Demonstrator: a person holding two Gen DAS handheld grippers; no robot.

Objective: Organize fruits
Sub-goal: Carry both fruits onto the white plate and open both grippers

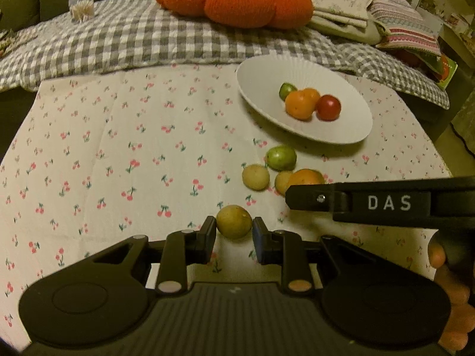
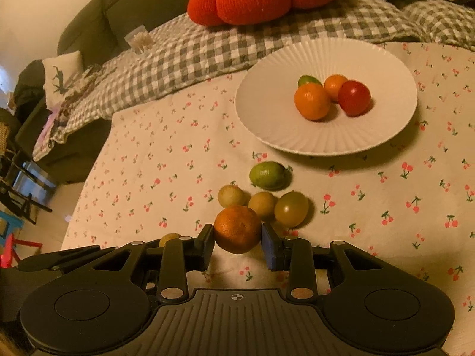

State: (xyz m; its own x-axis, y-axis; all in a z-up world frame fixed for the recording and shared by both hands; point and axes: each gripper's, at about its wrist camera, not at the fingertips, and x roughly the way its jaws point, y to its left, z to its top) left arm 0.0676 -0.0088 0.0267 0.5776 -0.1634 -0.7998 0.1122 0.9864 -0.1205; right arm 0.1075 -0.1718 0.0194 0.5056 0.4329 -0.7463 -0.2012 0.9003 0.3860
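You've got a matt white ribbed plate (image 2: 326,136) on a soft printed cloth (image 2: 178,154), a glossy red fruit (image 2: 354,98), a dimpled orange (image 2: 237,229), and matt black plastic grippers.

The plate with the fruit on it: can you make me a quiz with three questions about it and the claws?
1. Where is the green fruit that is off the plate?
A. On the cherry cloth, near the plate
B. On the orange cushion
C. In the left claw

2. How many red fruits are on the plate?
A. Three
B. One
C. None

3. What is the right claw doing?
A. Hanging empty
B. Gripping the plate
C. Gripping an orange fruit

Answers: 1 A, it lies on the cloth. 2 B, one red fruit. 3 C, both pads press its sides.
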